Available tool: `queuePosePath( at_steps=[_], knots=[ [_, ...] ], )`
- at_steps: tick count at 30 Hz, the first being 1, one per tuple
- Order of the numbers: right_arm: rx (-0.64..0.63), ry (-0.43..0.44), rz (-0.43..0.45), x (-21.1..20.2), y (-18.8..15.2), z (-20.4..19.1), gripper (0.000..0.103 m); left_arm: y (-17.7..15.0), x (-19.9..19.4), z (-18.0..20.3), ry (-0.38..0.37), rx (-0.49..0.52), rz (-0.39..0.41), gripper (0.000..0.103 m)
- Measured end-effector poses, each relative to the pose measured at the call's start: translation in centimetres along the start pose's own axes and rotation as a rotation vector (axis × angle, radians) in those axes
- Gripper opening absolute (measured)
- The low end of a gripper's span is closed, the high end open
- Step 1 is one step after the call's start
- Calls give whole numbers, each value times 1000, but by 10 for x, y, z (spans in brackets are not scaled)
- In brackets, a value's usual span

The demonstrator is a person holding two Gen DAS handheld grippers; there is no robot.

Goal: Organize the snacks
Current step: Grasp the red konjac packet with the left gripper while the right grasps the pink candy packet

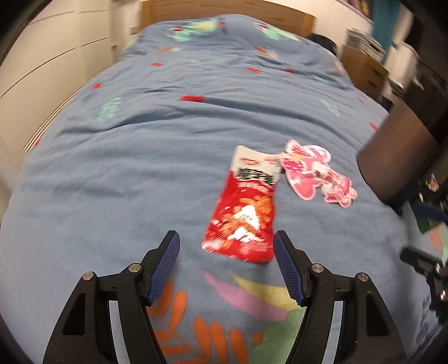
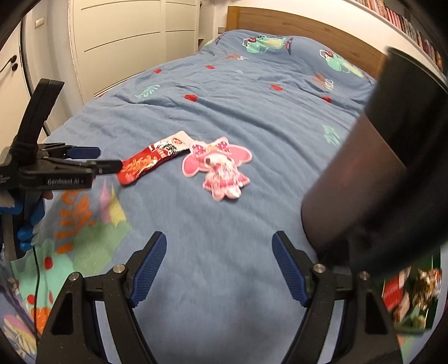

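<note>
A red and white snack packet (image 1: 242,212) lies flat on the blue bedspread (image 1: 140,168). A pink character-shaped packet (image 1: 313,170) lies just right of it, touching its top corner. My left gripper (image 1: 226,243) is open and empty, its fingers on either side of the red packet's near end. In the right wrist view the red packet (image 2: 151,162) and pink packet (image 2: 218,170) lie ahead. My right gripper (image 2: 219,243) is open and empty, short of the pink packet. The left gripper (image 2: 95,159) shows at the left there.
A dark cylindrical container (image 2: 364,179) stands at the right, also in the left wrist view (image 1: 400,156). More snacks (image 2: 411,296) lie in a green box at the lower right. A wooden headboard (image 2: 294,19) and white wardrobes (image 2: 126,42) lie beyond.
</note>
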State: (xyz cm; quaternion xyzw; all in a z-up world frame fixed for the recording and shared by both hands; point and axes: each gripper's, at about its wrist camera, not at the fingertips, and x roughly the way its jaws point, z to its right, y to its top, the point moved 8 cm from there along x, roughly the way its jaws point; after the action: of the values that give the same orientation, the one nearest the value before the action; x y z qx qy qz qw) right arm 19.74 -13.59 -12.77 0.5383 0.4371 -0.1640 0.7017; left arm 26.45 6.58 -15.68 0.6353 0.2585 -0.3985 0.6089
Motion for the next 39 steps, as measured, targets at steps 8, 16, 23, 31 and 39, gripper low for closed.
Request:
queuePosePath(
  at_steps=[8,16,23,31,39],
  knots=[
    [-55,-14,-20,37,33,1,103,14,38,17,13,100,-51,63],
    [-98,-10,-96,84,46,0,103,20,58,21,13,103,-68,64],
    [-99,3,-142,114,56,3,103,25,66,20,22,65,-86,64],
    [-121,32,-159,130,59,-2,103,22,69,19,40,21,-68,65],
    [-120,78,-148,137,61,-3,103,22,69,18,27,4,-32,65]
  ],
)
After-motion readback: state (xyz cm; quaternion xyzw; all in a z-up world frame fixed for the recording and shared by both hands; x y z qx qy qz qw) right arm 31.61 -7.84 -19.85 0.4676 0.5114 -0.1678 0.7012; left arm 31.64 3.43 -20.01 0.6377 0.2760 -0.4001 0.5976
